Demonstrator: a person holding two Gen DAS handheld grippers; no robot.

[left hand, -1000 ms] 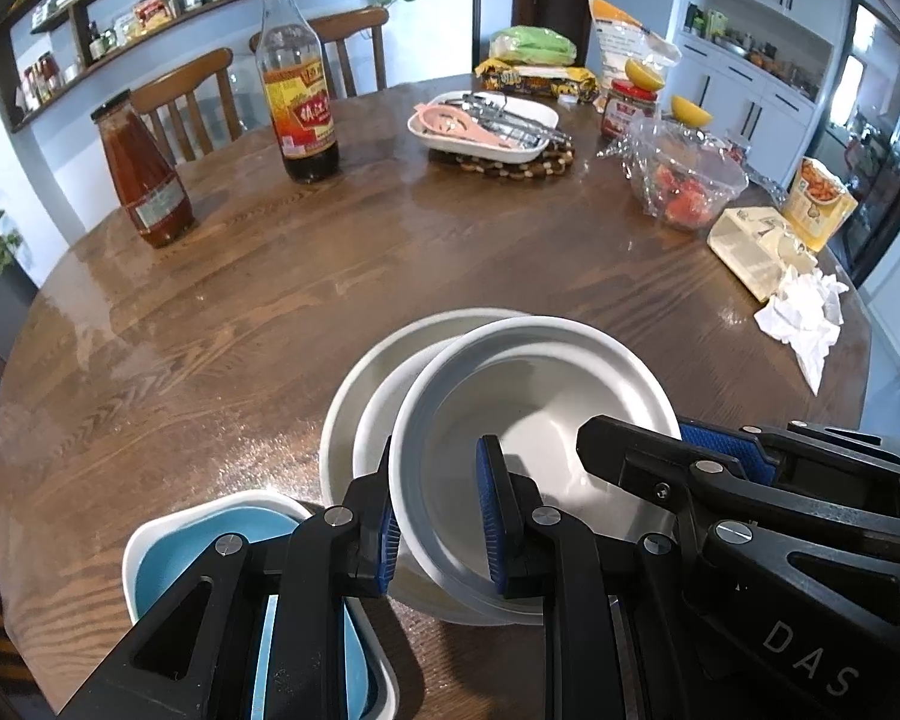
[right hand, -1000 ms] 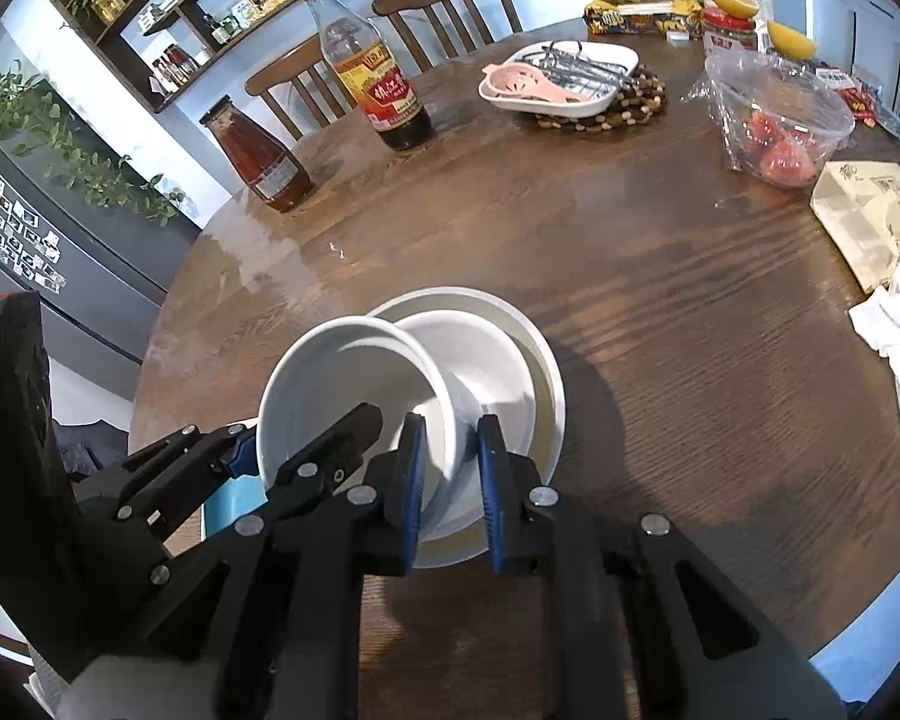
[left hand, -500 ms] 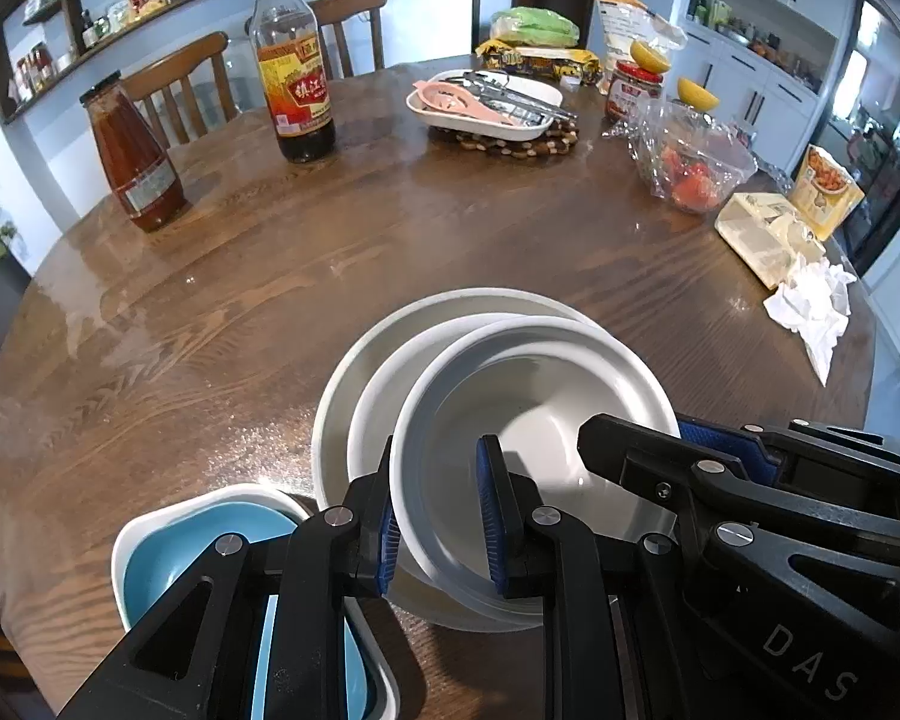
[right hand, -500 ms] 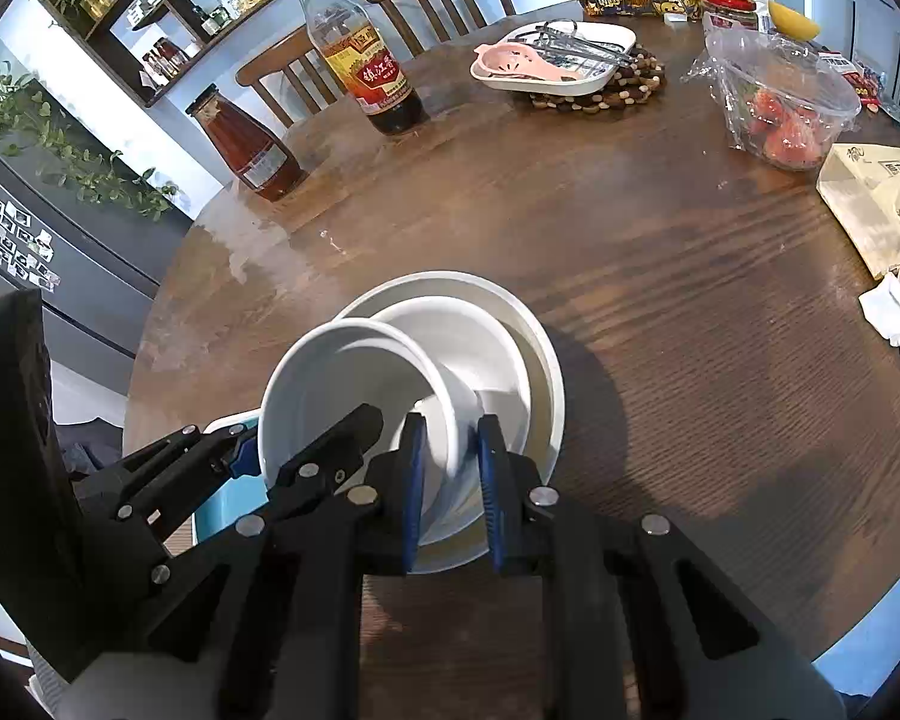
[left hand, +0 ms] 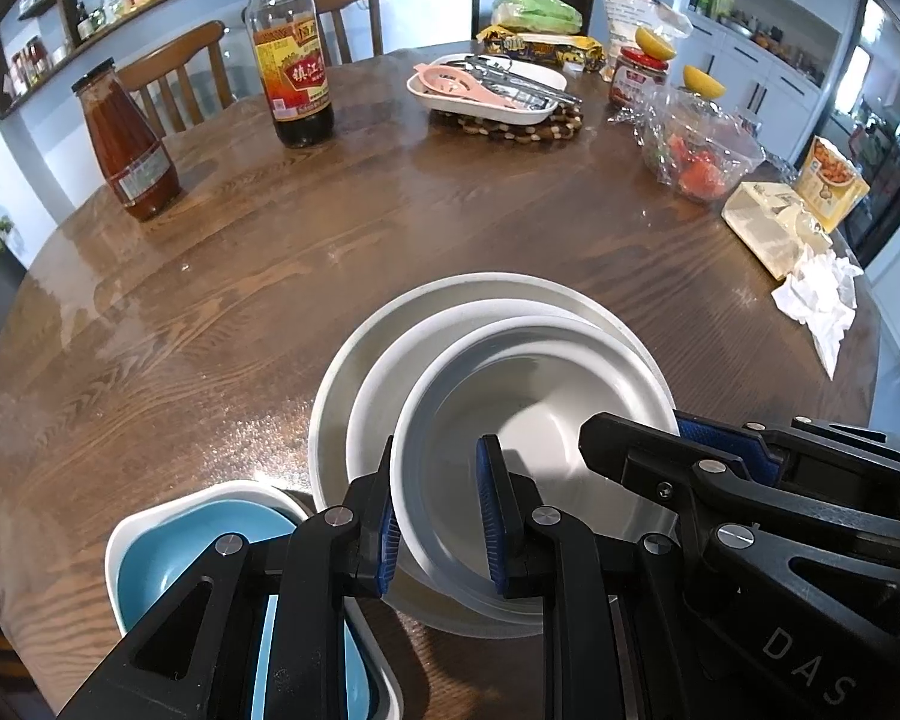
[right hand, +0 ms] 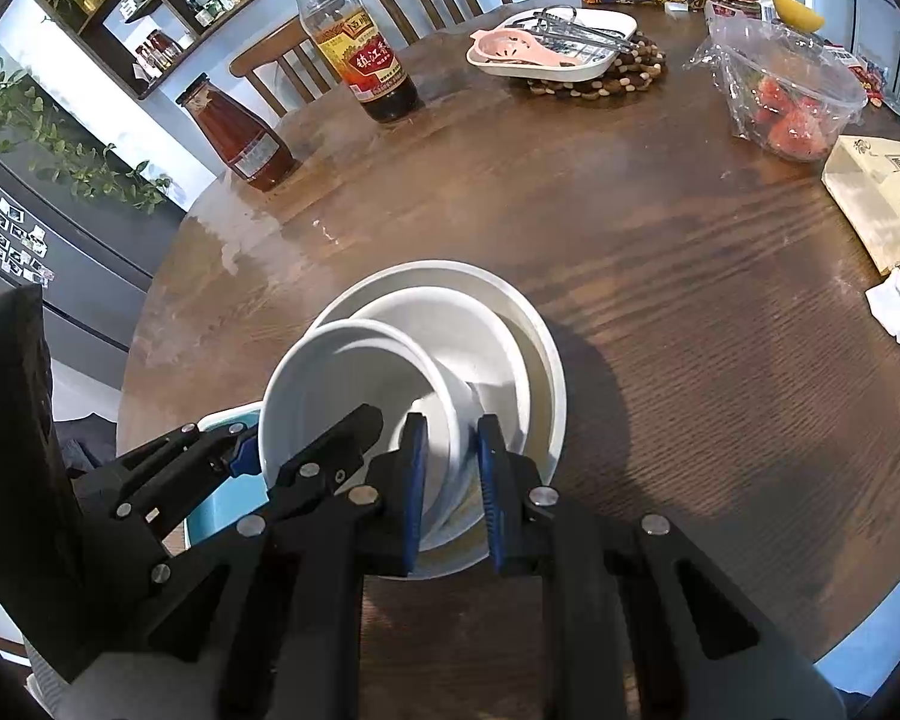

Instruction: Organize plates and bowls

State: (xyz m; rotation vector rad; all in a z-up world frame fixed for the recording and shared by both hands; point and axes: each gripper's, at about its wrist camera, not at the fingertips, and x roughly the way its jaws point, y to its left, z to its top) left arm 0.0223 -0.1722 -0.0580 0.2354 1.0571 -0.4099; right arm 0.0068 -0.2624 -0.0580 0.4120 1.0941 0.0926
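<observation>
Fingers [left hand: 384, 528] of both grippers hide the white bowl's [left hand: 528, 396] near rim.

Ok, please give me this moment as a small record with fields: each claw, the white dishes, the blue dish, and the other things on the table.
left claw: shut on rim of top bowl
right claw: shut on opposite rim of the same bowl
top bowl: white, tilted, above two nested white dishes
large plate: bottom of stack, on wooden table
blue dish: inside a white dish, left of the stack
far side: sauce bottle, vinegar bottle, utensil tray, strawberry box
</observation>
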